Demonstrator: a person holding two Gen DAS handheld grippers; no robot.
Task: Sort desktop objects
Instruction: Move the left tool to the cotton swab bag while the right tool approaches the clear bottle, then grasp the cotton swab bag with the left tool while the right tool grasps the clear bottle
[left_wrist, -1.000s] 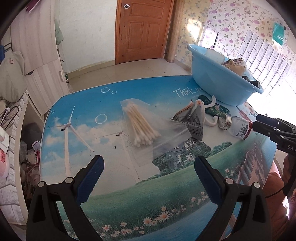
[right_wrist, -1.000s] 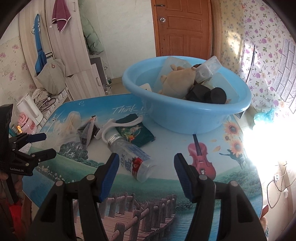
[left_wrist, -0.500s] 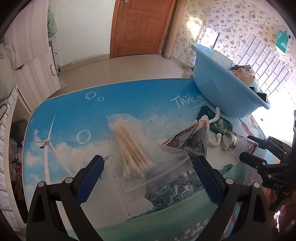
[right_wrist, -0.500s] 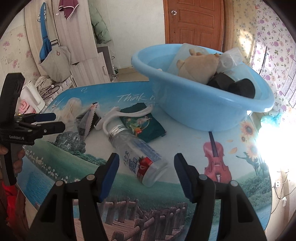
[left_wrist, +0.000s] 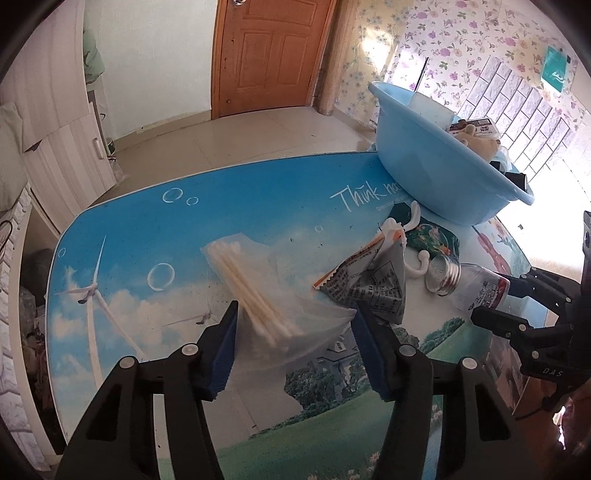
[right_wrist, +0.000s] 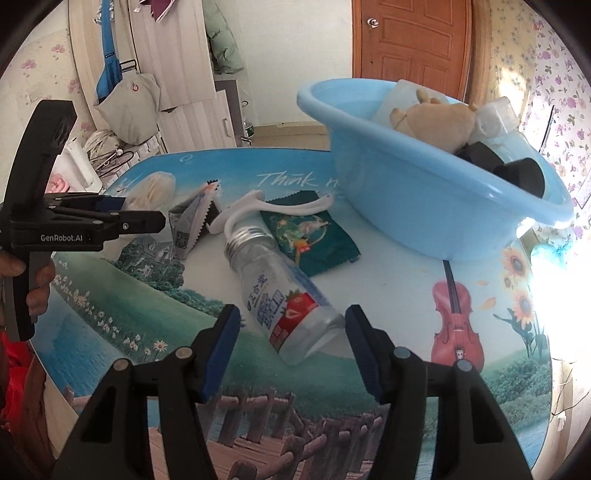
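The left gripper has its jaws closing around the bag of cotton swabs on the surface, far narrower than a second ago. The right gripper has its jaws closing, slightly narrowed, about the bottle, whose neck points to 11 o'clock.

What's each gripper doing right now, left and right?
Left gripper: closing around the bag of cotton swabs; firm grip cannot be told.
Right gripper: closing around the bottle, not yet gripping.
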